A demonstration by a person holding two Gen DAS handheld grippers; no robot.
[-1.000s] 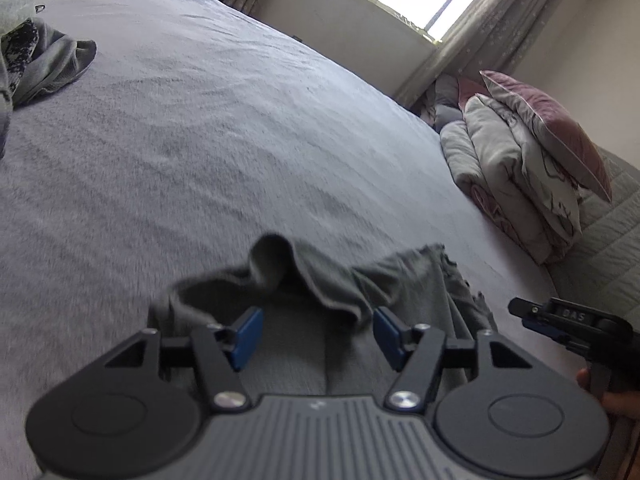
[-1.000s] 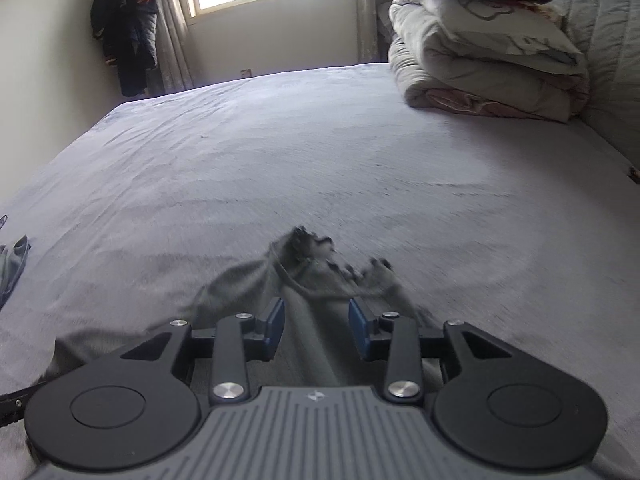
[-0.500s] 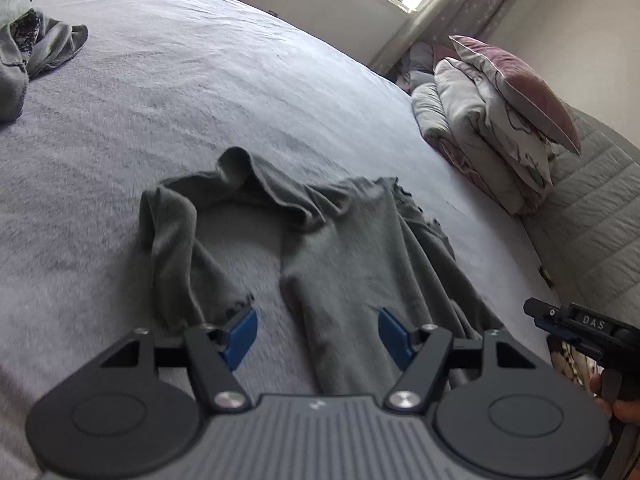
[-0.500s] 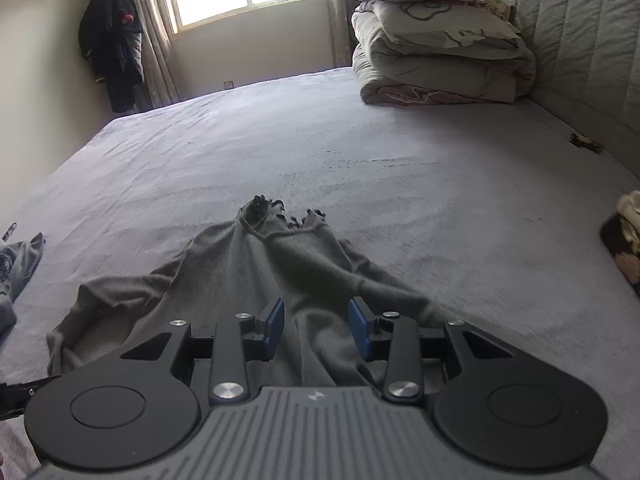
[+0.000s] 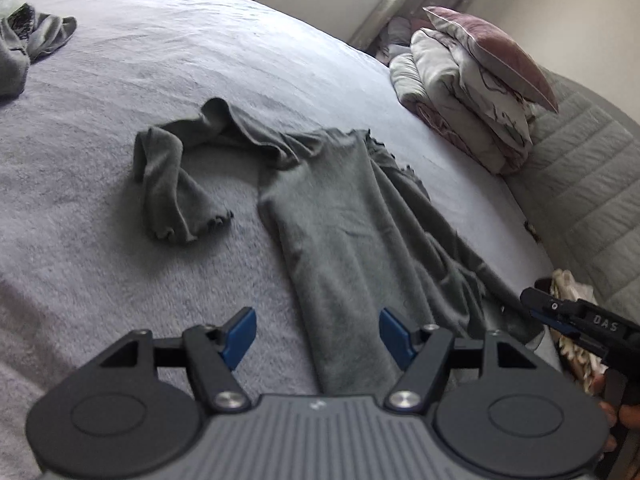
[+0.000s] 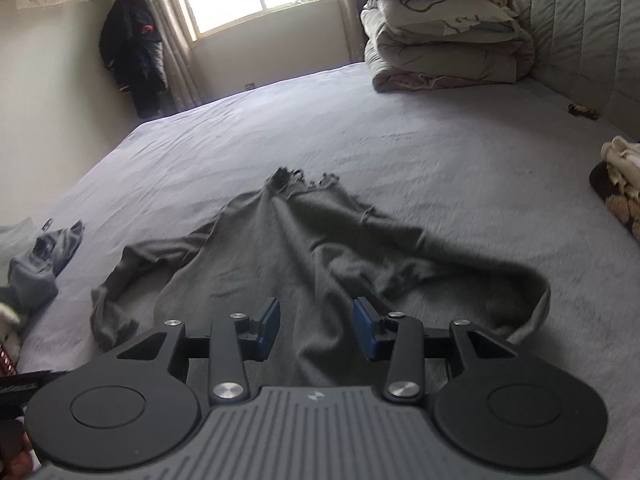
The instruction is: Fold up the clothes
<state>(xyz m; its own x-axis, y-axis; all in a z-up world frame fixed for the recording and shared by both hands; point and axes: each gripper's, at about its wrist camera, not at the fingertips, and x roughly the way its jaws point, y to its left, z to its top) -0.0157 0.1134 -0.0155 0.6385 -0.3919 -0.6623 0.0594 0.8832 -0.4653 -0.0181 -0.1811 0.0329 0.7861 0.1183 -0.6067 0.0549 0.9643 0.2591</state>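
Left wrist view: my left gripper (image 5: 316,338), jaws apart and empty after widening, has drawn back; the grey top (image 5: 352,216) now lies centre frame on the bed (image 5: 100,272), one sleeve curled at left.

Right wrist view: my right gripper (image 6: 316,328), jaws just opening, nothing clamped; the top is spread out at centre, apparently laid out and awaiting folding.

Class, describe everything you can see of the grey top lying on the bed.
The grey top is a soft, ribbed-looking knit with long sleeves and frilled edges at cuff and neck. It lies spread but wrinkled on the bed, neck away from the cameras. One sleeve bends back on itself; the other curves outward. Its hem runs under both grippers' views, between open fingers; no pad presses on it.
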